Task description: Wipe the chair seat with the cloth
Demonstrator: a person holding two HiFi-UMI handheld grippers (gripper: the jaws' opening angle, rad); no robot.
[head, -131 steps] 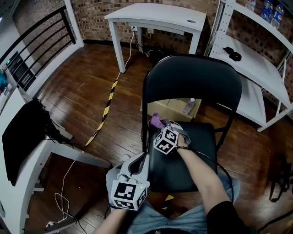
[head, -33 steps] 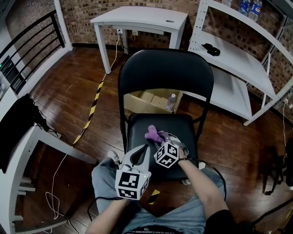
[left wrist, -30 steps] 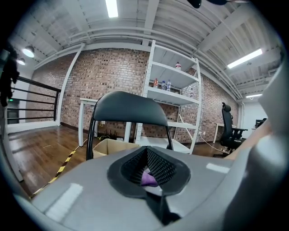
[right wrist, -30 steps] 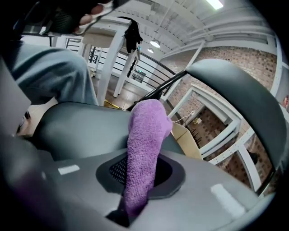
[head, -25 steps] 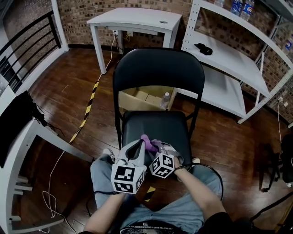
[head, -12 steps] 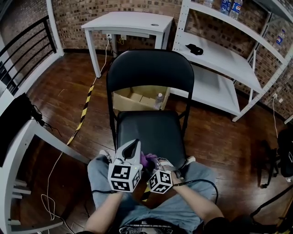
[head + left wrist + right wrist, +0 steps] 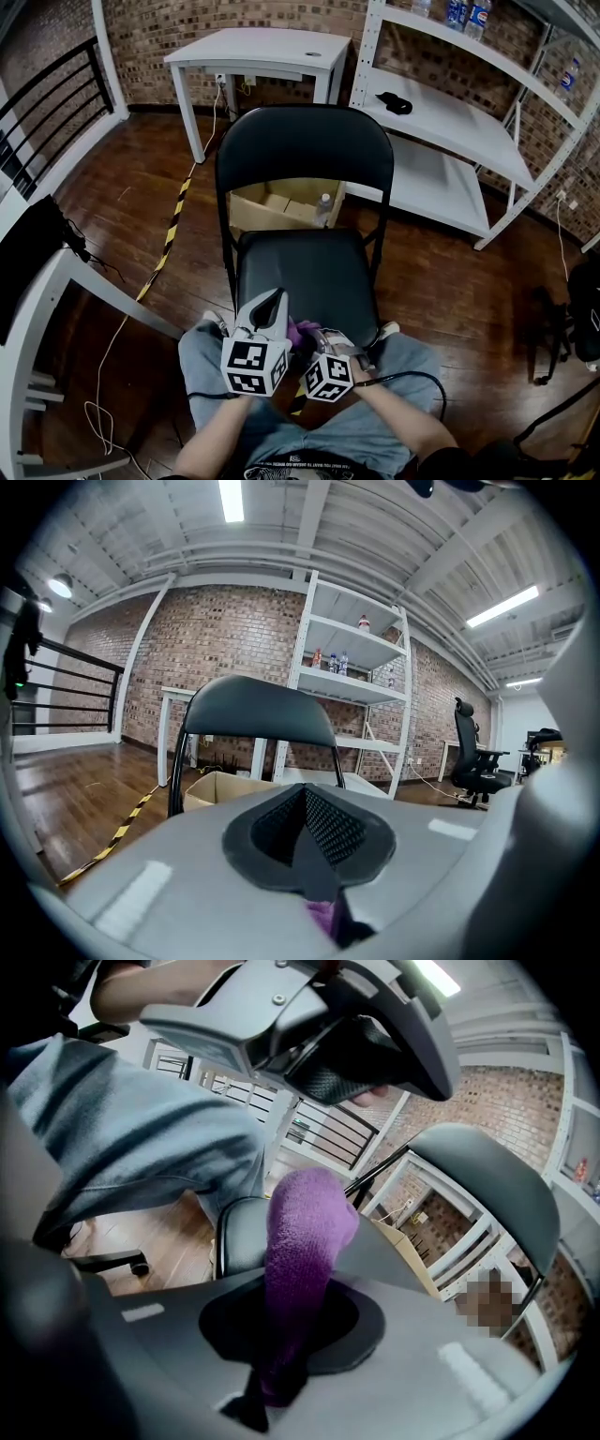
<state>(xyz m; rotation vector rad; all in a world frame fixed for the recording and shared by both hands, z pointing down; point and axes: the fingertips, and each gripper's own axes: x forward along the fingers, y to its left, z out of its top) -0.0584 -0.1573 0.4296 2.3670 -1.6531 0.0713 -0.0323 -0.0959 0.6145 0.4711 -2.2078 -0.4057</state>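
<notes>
Right gripper view: the right gripper is clamped on one end of the cloth, at the seat's front edge. The left gripper is closed on nothing. The narrow pinch could slip under wiping pressure, and the loose end might drag without cleaning.

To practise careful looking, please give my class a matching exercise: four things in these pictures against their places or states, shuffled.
1 cloth
2 left gripper
3 cardboard box
4 bottles

A on the floor behind the chair
B shut, empty
C on a white rack shelf
D clamped in the right gripper

Pairs: 1-D, 2-B, 3-A, 4-C
</notes>
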